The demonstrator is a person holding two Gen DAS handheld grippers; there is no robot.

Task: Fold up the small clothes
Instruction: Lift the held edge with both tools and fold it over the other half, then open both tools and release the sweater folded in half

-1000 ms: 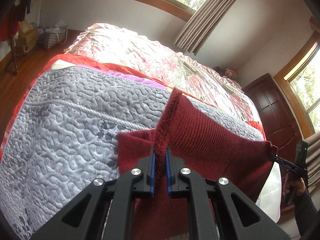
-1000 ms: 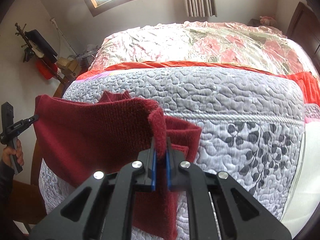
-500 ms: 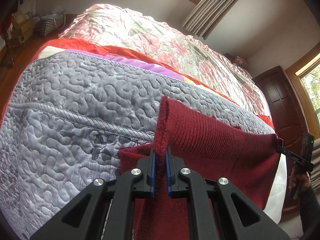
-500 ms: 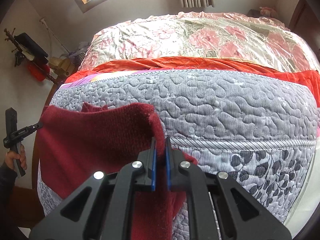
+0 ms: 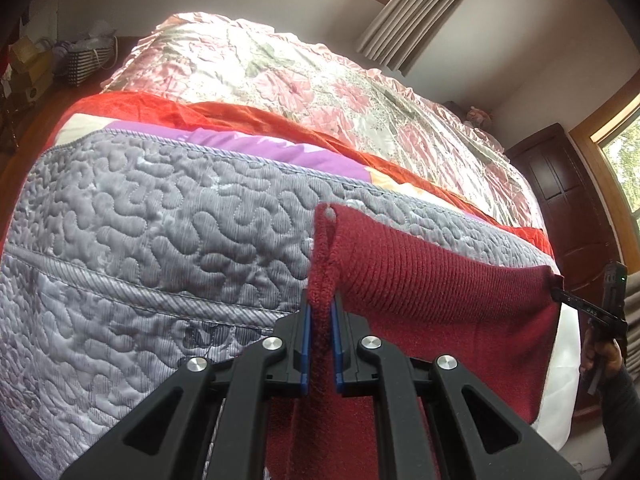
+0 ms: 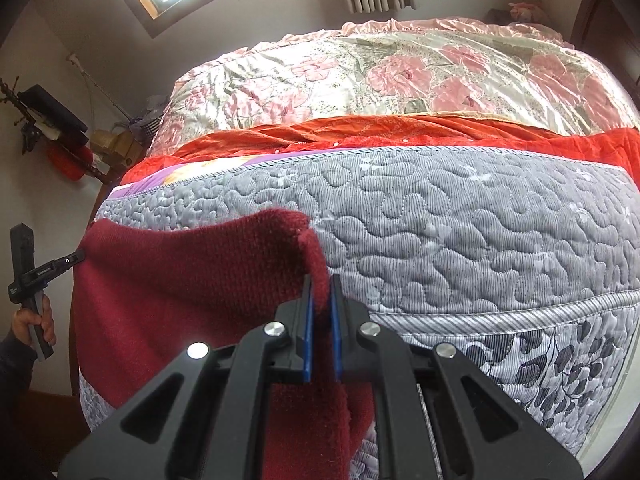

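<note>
The dark red knitted garment [image 5: 432, 292] hangs stretched over the near edge of the bed's grey quilted cover [image 5: 160, 236], one top corner clamped in the left gripper's [image 5: 320, 312] jaws, the other in the right gripper's [image 6: 320, 300].

Home bedroom: quilted bed [image 5: 160, 216], curtains [image 5: 404, 12].

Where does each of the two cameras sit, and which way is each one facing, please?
Left wrist view: rides the left tool, facing across the grey quilt toward the far pillows; the right hand shows at the right edge.
Right wrist view: rides the right tool, facing the same bed; the left hand shows at the left edge.
Shared: the red knit garment, stretched between both tools, and the floral bedspread.
</note>
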